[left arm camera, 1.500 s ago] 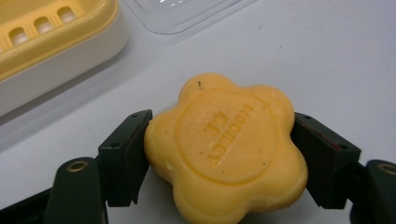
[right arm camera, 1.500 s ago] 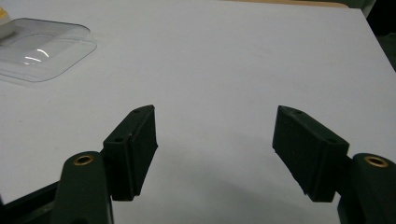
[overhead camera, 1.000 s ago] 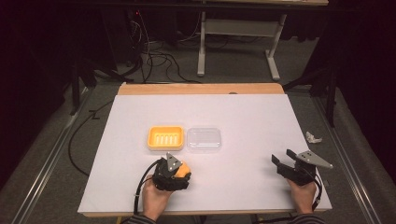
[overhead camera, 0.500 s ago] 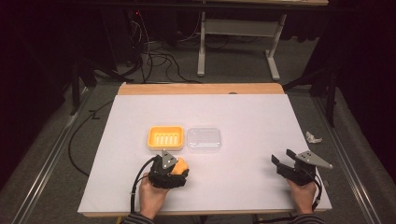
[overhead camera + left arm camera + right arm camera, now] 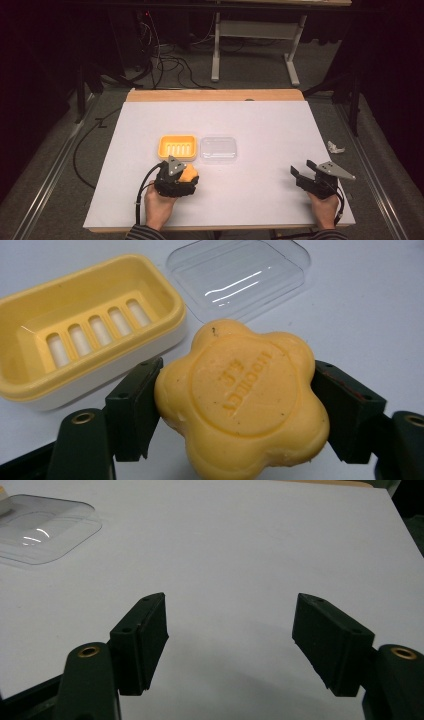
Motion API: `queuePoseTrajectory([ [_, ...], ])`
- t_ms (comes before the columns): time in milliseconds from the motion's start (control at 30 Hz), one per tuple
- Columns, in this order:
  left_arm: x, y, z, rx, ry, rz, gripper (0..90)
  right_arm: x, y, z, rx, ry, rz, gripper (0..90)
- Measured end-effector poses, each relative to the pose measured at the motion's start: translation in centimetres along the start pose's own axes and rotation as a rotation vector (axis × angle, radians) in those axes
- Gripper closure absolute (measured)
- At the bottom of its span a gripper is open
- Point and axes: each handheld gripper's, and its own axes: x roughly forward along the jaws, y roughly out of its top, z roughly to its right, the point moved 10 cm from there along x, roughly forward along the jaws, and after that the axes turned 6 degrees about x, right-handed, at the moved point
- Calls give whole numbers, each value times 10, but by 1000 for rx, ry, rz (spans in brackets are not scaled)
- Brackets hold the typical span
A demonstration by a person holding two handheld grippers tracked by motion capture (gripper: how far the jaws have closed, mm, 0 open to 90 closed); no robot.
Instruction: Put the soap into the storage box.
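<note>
A flower-shaped orange soap (image 5: pixel 242 400) sits clamped between the jaws of my left gripper (image 5: pixel 235 405), just in front of the yellow soap dish (image 5: pixel 85 325). From above, the left gripper (image 5: pixel 181 175) holds the soap (image 5: pixel 189 172) right below the yellow soap dish (image 5: pixel 177 146). A clear plastic lid (image 5: pixel 218 148) lies beside the dish on its right; the same clear lid (image 5: pixel 240 275) appears beyond the soap. My right gripper (image 5: pixel 305 175) rests near the table's front right, open and empty. Its jaws (image 5: pixel 230 645) stand wide apart over bare white table, with the clear lid (image 5: pixel 42 527) far to the left.
The white table top (image 5: pixel 270 120) has a wooden strip along its far edge (image 5: pixel 215 95). A crumpled white scrap (image 5: pixel 335 147) lies off the table's right side. Cables and a desk frame (image 5: pixel 250 50) stand on the floor behind.
The left gripper with the soap has shifted slightly. The right gripper has stayed where it was.
</note>
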Motion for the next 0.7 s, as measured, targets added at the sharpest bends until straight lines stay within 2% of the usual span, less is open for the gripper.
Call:
queuePoseTrajectory([
  [167, -2, 4, -6, -13, -5, 6, 274, 0, 0, 0, 3, 1, 0, 309],
  [700, -9, 25, -29, -42, 21, 23, 274, 0, 0, 0, 10, 5, -2, 311],
])
